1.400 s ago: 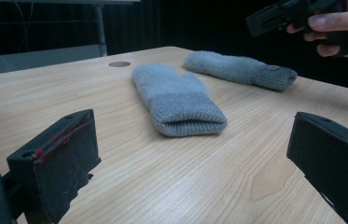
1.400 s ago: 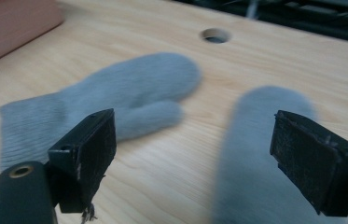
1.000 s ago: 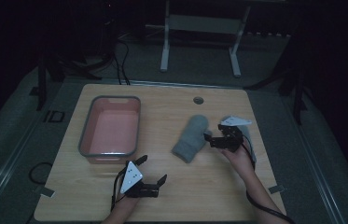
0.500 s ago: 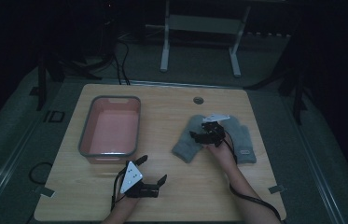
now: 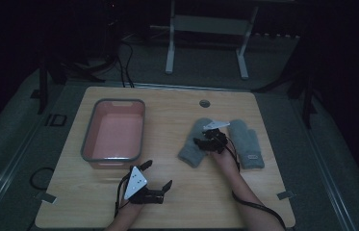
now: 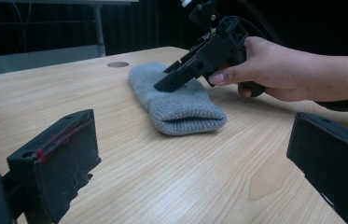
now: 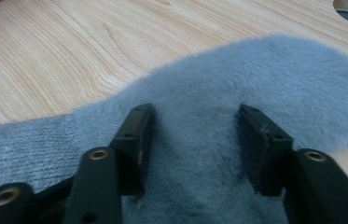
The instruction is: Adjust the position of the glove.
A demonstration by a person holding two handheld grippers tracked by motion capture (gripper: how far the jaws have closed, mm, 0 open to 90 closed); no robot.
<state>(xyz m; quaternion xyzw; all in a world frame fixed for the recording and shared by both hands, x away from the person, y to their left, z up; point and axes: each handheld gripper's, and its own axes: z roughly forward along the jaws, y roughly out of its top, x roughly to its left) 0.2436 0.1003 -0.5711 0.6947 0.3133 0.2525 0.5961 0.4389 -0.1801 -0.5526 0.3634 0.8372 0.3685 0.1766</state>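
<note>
Two grey mittens lie side by side right of the table's middle. My right gripper [image 5: 203, 141] points down onto the left mitten [image 5: 190, 153], its tips sunk into the fleece [image 7: 279, 70]. Its jaws have just been closing. In the right gripper view my right gripper [image 7: 192, 116] still shows a wide gap, with mitten fabric lying between the pads, not pinched. The left gripper view shows the mitten [image 6: 181, 105] with that gripper [image 6: 174, 79] tilted onto its top. The right mitten [image 5: 246, 142] lies free. My left gripper [image 5: 157, 174] rests open near the front edge, nothing between its jaws [image 6: 192, 126].
A pink tray [image 5: 114, 132] with a grey rim stands at the left, with nothing in it. A round cable hole [image 5: 204, 103] sits in the tabletop near the far edge. A cable trails from my right hand over the front right of the table.
My right gripper moved left from above the right mitten and came down onto the left mitten, its jaws narrower. The right mitten is now uncovered. The left gripper stayed put.
</note>
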